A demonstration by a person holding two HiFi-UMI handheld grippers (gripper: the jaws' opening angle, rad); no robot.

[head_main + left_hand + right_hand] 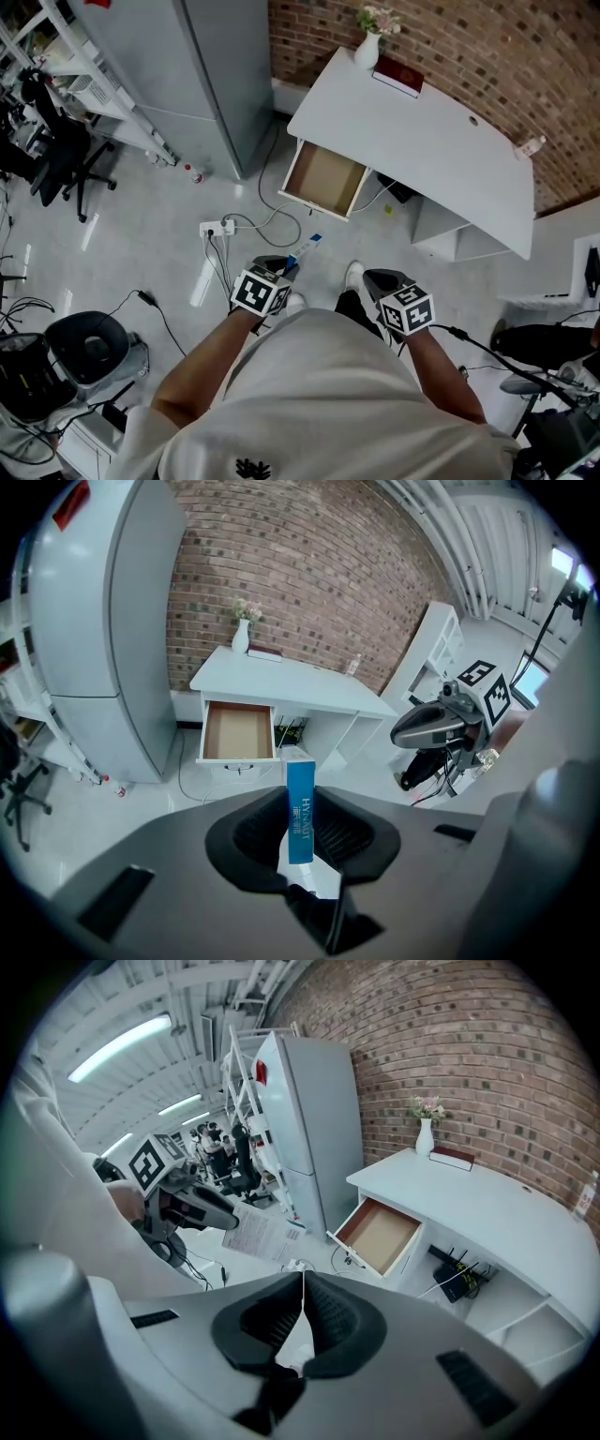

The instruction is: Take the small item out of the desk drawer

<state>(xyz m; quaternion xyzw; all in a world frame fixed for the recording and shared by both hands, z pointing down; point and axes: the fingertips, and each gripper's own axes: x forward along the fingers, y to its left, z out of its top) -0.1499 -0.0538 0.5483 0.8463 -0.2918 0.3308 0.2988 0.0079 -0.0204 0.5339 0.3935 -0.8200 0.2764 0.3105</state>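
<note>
My left gripper (281, 270) is shut on a small blue and white box (300, 808), which stands upright between the pads and pokes out past the tips (307, 248). The white desk (441, 141) stands ahead of me, a step away. Its drawer (325, 178) is pulled open, and its brown bottom (237, 731) is bare. To the right of the left one, at about the same height, my right gripper (382, 281) is shut with its pads (314, 1288) touching and nothing between them. Both grippers hang over the floor, well short of the drawer.
A white vase with flowers (367, 47) and a red book (398, 75) sit at the desk's far end. A grey cabinet (187, 66) stands left of the desk. A power strip with cables (217, 228) lies on the floor in front of me. Office chairs (56, 150) stand at the left.
</note>
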